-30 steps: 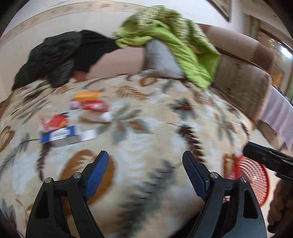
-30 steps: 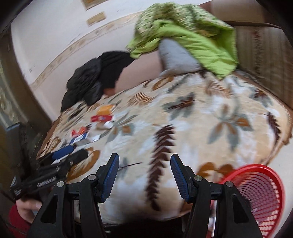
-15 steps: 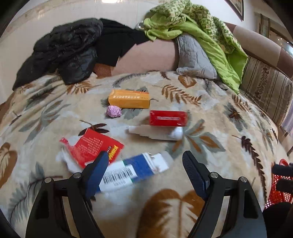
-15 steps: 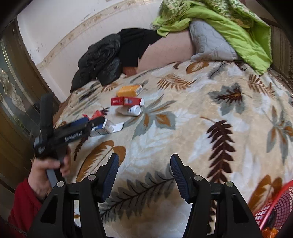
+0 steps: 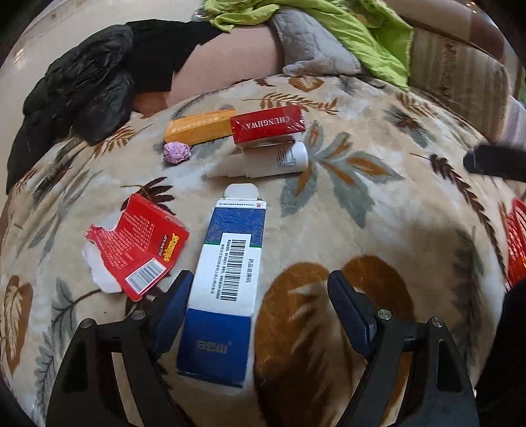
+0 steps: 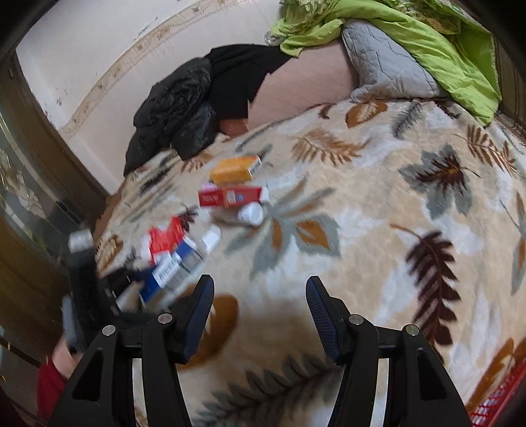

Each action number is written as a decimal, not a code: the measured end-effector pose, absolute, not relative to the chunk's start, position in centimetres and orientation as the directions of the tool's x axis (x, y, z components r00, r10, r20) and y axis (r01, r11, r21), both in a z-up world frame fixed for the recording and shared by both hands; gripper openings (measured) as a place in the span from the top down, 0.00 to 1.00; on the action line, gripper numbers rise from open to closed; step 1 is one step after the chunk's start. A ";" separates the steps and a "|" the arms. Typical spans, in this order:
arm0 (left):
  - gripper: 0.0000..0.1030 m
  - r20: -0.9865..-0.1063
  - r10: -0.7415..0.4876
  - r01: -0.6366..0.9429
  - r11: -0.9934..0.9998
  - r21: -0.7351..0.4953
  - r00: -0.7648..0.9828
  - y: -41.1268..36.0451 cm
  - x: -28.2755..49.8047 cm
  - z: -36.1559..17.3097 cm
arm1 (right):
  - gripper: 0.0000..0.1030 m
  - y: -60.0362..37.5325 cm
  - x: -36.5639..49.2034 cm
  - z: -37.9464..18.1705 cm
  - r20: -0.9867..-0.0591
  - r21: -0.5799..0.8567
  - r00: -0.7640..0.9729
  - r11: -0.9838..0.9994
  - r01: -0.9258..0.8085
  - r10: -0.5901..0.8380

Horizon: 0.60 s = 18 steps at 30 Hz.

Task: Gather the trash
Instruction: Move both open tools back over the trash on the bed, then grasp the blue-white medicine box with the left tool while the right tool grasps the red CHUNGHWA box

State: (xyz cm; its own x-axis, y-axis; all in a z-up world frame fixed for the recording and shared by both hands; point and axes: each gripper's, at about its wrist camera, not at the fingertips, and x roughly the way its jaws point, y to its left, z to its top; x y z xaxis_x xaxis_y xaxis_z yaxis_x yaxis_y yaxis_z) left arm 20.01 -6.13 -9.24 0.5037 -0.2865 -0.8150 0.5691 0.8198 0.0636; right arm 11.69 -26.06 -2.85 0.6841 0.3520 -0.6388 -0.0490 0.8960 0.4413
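Observation:
Trash lies on a leaf-patterned blanket (image 5: 345, 210). A blue-and-white carton (image 5: 227, 282) lies between the fingers of my open left gripper (image 5: 259, 312), close to the left finger. Beside it are a torn red packet (image 5: 138, 249), a white bottle (image 5: 263, 161), a red Chunghwa box (image 5: 266, 126), an orange box (image 5: 200, 126) and a purple paper ball (image 5: 177, 152). My right gripper (image 6: 258, 315) is open and empty over bare blanket; the same trash shows in its view at left, with the blue carton (image 6: 171, 272) by the left gripper.
A red mesh basket (image 5: 516, 243) sits off the bed's right edge, also in the right wrist view (image 6: 499, 397). Black jackets (image 5: 82, 88), a grey cushion (image 5: 312, 49) and a green quilt (image 5: 361, 26) lie against the backrest. A wooden door (image 6: 29, 203) stands left.
My left gripper has moved forward and down to the trash, so the blue carton now lies between its fingers. My right gripper has moved toward the bed; the basket has slid nearly out of view.

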 end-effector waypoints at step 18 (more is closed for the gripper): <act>0.65 -0.688 -0.401 0.335 0.912 -0.238 0.604 -0.8 23.5 -5.9 | 0.39 -15.2 20.2 -2.1 -0.658 -0.219 0.726 0.872 -0.438 0.200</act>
State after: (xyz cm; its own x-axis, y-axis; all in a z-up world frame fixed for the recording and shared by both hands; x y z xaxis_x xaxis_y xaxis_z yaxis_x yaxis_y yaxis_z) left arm 23.51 -0.78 -5.86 0.6042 -0.4011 -0.6885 0.3345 0.9119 -0.2377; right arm 20.18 -15.24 -2.10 0.7263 0.2004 -0.6576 -0.4384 0.8718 -0.2185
